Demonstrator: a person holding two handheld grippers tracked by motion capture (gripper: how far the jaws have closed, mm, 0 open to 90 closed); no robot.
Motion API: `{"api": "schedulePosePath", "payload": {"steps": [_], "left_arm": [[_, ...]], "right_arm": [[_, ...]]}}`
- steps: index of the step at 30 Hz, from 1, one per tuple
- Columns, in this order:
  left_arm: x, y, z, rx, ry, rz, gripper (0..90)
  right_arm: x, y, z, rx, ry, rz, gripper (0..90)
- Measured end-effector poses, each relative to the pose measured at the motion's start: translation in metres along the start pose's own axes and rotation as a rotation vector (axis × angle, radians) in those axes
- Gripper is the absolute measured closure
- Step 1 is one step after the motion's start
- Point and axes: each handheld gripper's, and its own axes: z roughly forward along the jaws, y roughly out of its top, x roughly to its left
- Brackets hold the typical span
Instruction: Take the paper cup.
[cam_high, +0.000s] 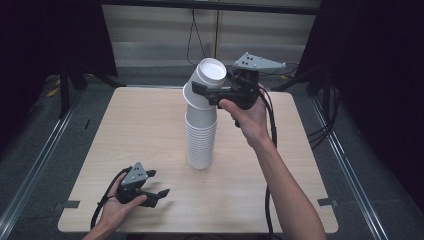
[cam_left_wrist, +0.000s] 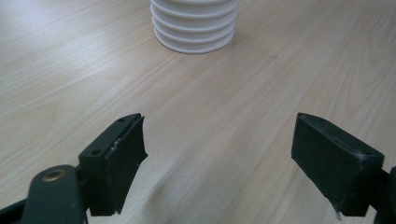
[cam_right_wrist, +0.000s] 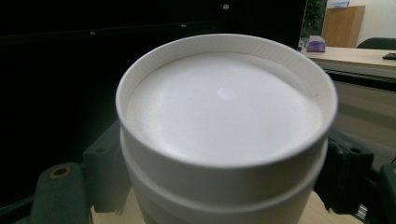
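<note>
A tall stack of white paper cups (cam_high: 201, 140) stands upside down in the middle of the wooden table (cam_high: 125, 130); its base rims (cam_left_wrist: 194, 28) lie ahead of my left gripper. The top cups (cam_high: 209, 75) lean to the right off the column. My right gripper (cam_high: 210, 92) is shut on the topmost cup (cam_right_wrist: 224, 107), one jaw on each side of its wall, and the cup's recessed bottom faces the camera. My left gripper (cam_high: 157, 183) rests low at the table's near left, open (cam_left_wrist: 217, 149), nothing between its jaws.
Bare wood lies between the left gripper and the stack. The table's near edge (cam_high: 200, 231) is just behind the left hand. Metal rails (cam_high: 35, 170) run along the floor on both sides, and cables (cam_high: 320, 132) trail on the right.
</note>
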Motion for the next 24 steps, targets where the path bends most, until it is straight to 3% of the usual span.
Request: {"api": "schedulePosePath", "payload": {"steps": [13, 24], "left_arm": [[0.001, 0.000, 0.000, -0.002, -0.001, -0.001, 17.4], [0.002, 0.000, -0.001, -0.003, 0.002, -0.008, 17.4]], "right_arm": [[-0.004, 0.004, -0.012, -0.060, 0.020, 0.032, 20.0], [-0.007, 0.008, -0.035, -0.056, -0.003, 0.009, 20.1]]}}
